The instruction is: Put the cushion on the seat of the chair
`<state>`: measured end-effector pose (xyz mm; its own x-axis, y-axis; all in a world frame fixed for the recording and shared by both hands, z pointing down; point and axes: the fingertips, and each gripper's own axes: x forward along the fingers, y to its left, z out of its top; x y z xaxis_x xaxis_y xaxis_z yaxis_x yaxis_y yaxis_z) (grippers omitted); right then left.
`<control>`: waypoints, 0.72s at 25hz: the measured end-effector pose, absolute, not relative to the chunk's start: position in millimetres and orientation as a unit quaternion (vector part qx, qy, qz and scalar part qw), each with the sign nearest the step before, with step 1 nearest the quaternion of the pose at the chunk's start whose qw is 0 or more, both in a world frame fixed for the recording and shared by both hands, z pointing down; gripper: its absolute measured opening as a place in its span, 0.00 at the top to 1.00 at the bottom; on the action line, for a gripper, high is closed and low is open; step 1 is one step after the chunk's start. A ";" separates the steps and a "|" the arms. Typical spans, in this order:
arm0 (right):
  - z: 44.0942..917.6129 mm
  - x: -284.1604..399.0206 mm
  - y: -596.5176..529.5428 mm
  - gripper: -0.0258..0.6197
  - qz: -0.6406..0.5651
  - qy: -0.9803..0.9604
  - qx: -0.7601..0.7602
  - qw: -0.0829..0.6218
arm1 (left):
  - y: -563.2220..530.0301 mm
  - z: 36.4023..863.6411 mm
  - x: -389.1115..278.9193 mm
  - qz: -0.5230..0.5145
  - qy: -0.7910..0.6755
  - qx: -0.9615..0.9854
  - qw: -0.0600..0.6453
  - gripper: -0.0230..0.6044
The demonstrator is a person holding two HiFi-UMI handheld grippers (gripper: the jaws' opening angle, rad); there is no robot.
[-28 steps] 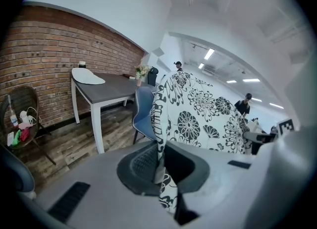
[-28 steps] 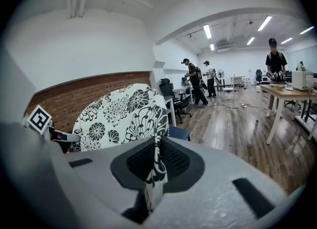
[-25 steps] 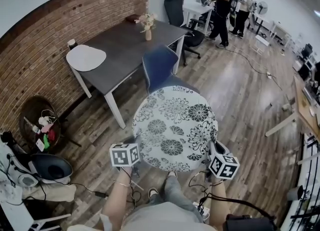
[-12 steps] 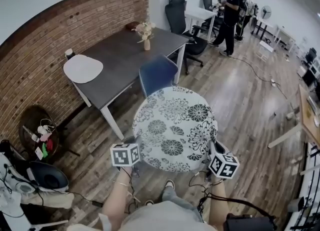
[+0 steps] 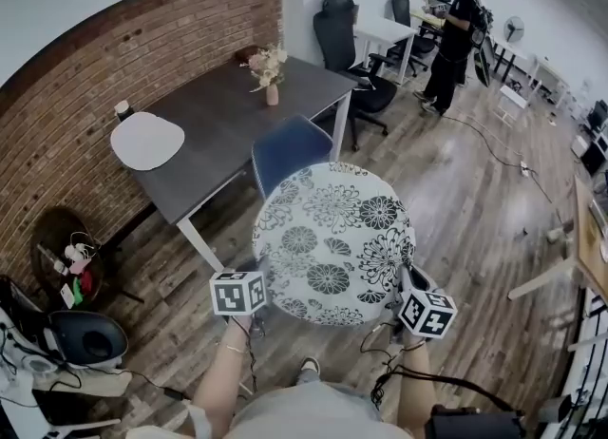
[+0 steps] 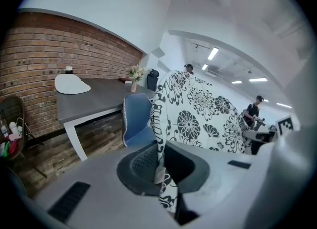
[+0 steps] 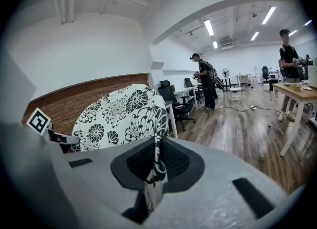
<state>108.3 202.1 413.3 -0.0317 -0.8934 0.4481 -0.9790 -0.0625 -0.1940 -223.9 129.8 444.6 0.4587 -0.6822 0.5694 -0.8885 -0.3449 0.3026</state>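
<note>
Across the upper left of the head view a dark grey table (image 5: 228,114) stands along the brick wall, bearing a white mat (image 5: 147,140) and a small vase (image 5: 272,95) that holds pale flowers. Below it, at the frame's centre, the cushion (image 5: 332,242) hangs in the air over the wood floor, its black-and-white flowered face turned up toward the camera. It is nearly round, so no long axis stands out. Its far edge overlaps the blue chair (image 5: 290,147), which is pushed toward the table just above it in the frame; cushion and seat are not touching. At the lower left a round wicker basket (image 5: 52,238) holds a few small coloured things, perhaps toys, too small to tell.

The left gripper (image 5: 258,271) pinches the cushion's lower-left rim and the right gripper (image 5: 403,280) its lower-right rim. In the left gripper view the jaws (image 6: 161,166) are almost together, with only a thin fold of the patterned fabric between the pads. The right gripper view shows the same: jaws (image 7: 154,166) nearly closed on a strip of the cover.
</note>
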 end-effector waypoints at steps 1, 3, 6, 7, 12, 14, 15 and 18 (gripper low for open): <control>415.8 112.0 197.8 0.92 0.236 -0.679 0.689 0.090 | 126.3 446.6 -220.4 0.175 -0.491 0.801 0.295 0.94; 411.9 127.5 184.2 0.92 0.240 -0.680 0.687 0.089 | 114.7 441.4 -205.2 0.177 -0.493 0.799 0.295 0.94; 403.9 151.2 165.8 0.92 0.248 -0.681 0.684 0.087 | 99.9 431.8 -181.3 0.186 -0.494 0.796 0.297 0.94; 405.1 155.6 162.4 0.92 0.251 -0.680 0.683 0.086 | 97.1 431.9 -176.9 0.190 -0.493 0.796 0.296 0.94; 418.2 167.4 151.4 0.92 0.265 -0.675 0.684 0.079 | 84.8 437.0 -165.7 0.206 -0.487 0.797 0.291 0.94; 421.0 170.2 147.7 0.92 0.267 -0.674 0.684 0.078 | 79.4 436.8 -163.6 0.209 -0.486 0.798 0.288 0.94; 422.6 171.6 145.2 0.92 0.269 -0.674 0.684 0.077 | 75.8 436.7 -162.9 0.209 -0.487 0.798 0.287 0.94; 429.1 173.7 134.0 0.92 0.273 -0.674 0.682 0.075 | 61.8 439.8 -163.0 0.202 -0.490 0.797 0.289 0.94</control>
